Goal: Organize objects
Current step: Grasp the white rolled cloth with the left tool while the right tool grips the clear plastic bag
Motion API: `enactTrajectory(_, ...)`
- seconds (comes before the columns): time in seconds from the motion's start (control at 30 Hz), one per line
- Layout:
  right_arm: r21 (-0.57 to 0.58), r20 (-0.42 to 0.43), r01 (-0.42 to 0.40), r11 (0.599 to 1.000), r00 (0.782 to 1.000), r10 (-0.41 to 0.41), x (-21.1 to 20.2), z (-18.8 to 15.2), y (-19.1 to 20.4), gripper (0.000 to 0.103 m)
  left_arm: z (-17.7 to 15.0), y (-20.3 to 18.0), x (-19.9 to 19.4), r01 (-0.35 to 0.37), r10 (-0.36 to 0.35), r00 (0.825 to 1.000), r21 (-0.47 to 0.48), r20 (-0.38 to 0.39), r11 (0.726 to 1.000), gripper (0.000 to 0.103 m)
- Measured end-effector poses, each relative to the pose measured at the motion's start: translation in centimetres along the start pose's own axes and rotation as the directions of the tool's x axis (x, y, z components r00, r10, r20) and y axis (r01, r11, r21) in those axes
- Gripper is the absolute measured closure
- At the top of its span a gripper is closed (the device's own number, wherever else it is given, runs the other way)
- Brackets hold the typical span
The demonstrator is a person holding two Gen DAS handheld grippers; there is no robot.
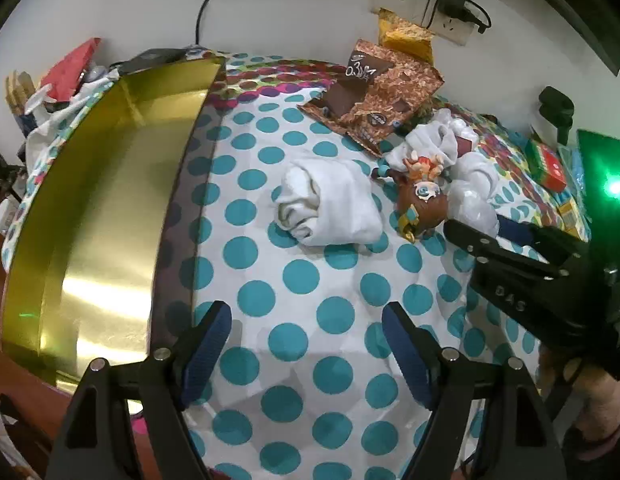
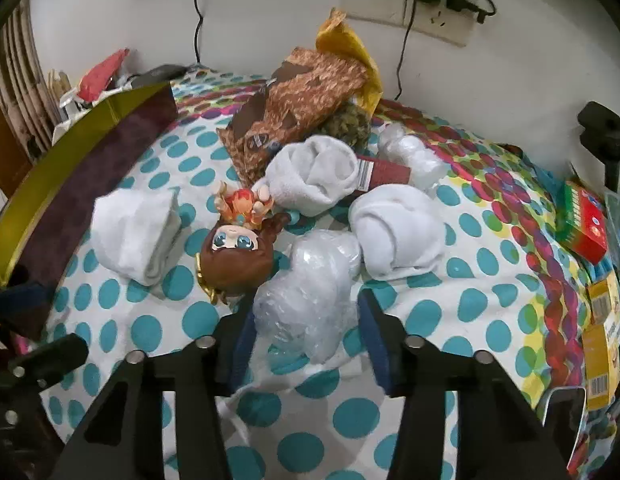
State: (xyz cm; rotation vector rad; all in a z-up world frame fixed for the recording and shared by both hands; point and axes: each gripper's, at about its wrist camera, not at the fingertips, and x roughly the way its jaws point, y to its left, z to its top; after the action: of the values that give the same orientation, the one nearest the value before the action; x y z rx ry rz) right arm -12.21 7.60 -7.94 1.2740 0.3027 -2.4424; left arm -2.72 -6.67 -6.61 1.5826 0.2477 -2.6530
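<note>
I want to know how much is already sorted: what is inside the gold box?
Nothing shows inside the gold box: only bare shiny floor and walls. Its near corner is hidden behind the left tool.

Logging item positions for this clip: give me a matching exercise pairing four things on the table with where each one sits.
Things:
1. gold box
2. doll head
3. plastic bundle
4. chocolate packets

Places:
A. between the right tongs' open fingers
B. far side, by the wall
C. left edge of the table
D. between two rolled white cloths

Pairs: 1-C, 2-D, 3-A, 4-B
</note>
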Motion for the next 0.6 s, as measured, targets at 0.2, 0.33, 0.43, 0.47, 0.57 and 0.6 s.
enactTrajectory(0.2, 0.037, 0.042, -0.030, 0.999, 0.999, 0.028, -0.9, -0.6, -0.3, 0.078, 0.9, -0.2, 0.4, -0.002, 0.002, 1.000, 0.011, 0.018, 1.000, 0.023)
enactTrajectory(0.33, 0.062, 0.062, -0.040, 0.997, 0.997, 0.036, -2.4, -1.6, -0.6, 0.078, 2.0, -0.5, 1.0, 0.004, -0.004, 1.000, 0.004, 0.005, 1.000, 0.023)
enactTrajectory(0.43, 0.076, 0.066, -0.053, 0.996, 0.997, 0.048, -3.1, -2.3, -0.8, 0.078, 2.8, -0.6, 1.5, 0.002, -0.002, 1.000, -0.017, 0.004, 1.000, 0.023)
enactTrajectory(0.47, 0.080, 0.069, -0.054, 0.995, 0.996, 0.049, -3.4, -2.5, -0.9, 0.078, 3.0, -0.7, 1.6, -0.003, 0.003, 1.000, -0.020, 0.011, 1.000, 0.023)
enactTrajectory(0.57, 0.088, 0.072, -0.070, 0.994, 0.995, 0.063, -4.0, -2.9, -1.1, 0.078, 3.6, -1.0, 2.2, -0.034, 0.034, 0.999, -0.009, 0.014, 0.999, 0.023)
enactTrajectory(0.6, 0.093, 0.074, -0.075, 0.993, 0.995, 0.068, -4.1, -3.0, -1.1, 0.078, 3.8, -1.1, 2.6, -0.041, 0.041, 0.999, -0.007, 0.015, 0.999, 0.023)
